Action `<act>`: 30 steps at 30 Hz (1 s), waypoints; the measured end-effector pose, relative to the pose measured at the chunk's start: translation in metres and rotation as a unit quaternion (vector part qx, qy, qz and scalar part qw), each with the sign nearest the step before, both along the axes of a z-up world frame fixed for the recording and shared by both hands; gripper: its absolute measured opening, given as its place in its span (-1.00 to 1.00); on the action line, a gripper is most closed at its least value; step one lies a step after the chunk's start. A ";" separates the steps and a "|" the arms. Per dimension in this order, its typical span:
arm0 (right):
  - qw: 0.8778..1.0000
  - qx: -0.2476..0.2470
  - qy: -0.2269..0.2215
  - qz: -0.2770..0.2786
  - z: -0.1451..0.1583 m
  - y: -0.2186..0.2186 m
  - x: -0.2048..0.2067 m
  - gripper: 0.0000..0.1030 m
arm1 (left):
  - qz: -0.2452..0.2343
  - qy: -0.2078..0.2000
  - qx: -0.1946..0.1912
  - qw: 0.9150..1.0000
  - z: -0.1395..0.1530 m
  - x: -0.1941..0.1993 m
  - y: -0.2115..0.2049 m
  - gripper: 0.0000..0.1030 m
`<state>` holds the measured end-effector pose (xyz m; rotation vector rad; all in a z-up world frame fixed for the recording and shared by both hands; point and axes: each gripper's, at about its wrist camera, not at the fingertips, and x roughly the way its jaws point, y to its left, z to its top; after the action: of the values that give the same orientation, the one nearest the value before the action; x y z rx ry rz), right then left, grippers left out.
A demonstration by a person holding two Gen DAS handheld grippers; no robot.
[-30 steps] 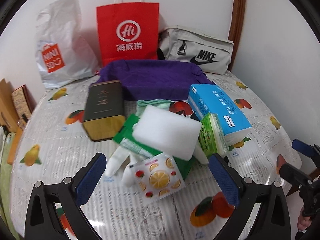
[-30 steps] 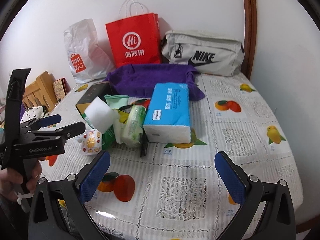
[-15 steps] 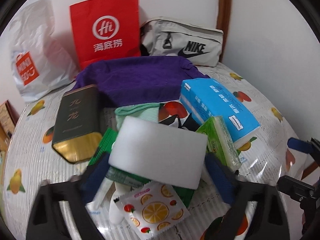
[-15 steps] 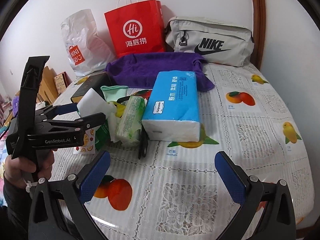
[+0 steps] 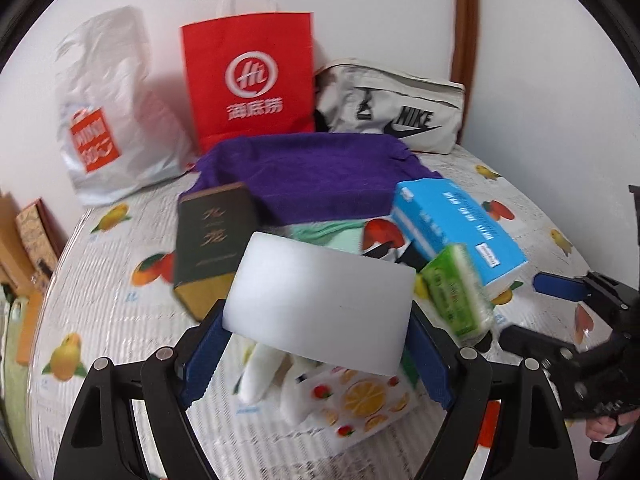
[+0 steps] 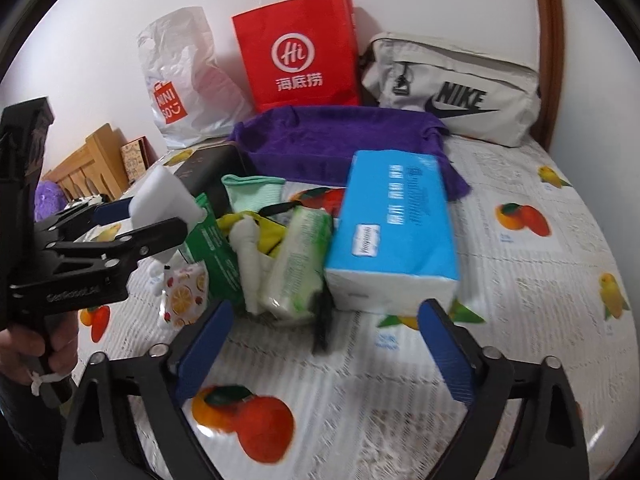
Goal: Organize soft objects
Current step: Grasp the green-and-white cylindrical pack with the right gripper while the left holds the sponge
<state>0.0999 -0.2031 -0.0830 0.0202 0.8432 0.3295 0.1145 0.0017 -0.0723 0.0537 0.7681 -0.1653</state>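
Note:
My left gripper [image 5: 316, 356] is shut on a white foam sponge [image 5: 320, 300] and holds it above the pile; it also shows in the right wrist view [image 6: 160, 200]. Under it lie a fruit-print pouch [image 5: 352, 400], a green tissue pack [image 5: 456, 292], a blue tissue pack [image 6: 394, 228], a mint green cloth [image 6: 254, 192] and a white cloth [image 6: 250, 256]. A purple towel-lined basket [image 5: 316, 176] stands behind the pile. My right gripper [image 6: 324, 356] is open and empty, just in front of the blue tissue pack.
A dark tea tin [image 5: 212, 244] lies left of the pile. A red paper bag [image 5: 248, 80], a white Miniso bag [image 5: 104, 120] and a grey Nike bag [image 5: 396, 112] stand against the wall. Wooden items [image 6: 88, 160] sit at the table's left edge.
My left gripper moved forward, closed on the white sponge and lifted it off the pile. My right gripper moved closer to the blue tissue pack and stayed open.

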 end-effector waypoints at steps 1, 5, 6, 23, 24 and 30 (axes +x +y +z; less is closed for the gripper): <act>1.000 0.000 0.002 0.003 -0.002 0.004 0.003 0.53 | 0.006 0.003 -0.002 1.000 -0.001 -0.001 0.005 0.61; 1.000 0.013 0.010 0.012 -0.008 0.014 0.012 0.38 | 0.027 0.008 -0.010 1.000 -0.005 -0.008 0.021 0.61; 1.000 0.015 0.012 0.013 -0.010 0.016 0.014 0.36 | 0.031 0.010 -0.014 0.999 -0.006 -0.009 0.023 0.61; 0.999 -0.015 0.006 0.032 -0.008 0.031 0.004 -0.60 | 0.048 0.026 -0.054 0.997 -0.016 -0.024 0.038 0.61; 0.999 -0.016 0.007 0.035 -0.006 0.031 0.000 -0.60 | 0.049 0.027 -0.053 0.997 -0.016 -0.024 0.038 0.61; 0.996 -0.032 0.034 0.070 -0.004 0.030 -0.030 -0.60 | 0.058 0.026 -0.050 0.997 -0.014 -0.031 0.040 0.61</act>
<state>0.0702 -0.1730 -0.0875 -0.0879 0.9252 0.4363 0.0836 0.0422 -0.0868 -0.0901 0.8122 -0.0953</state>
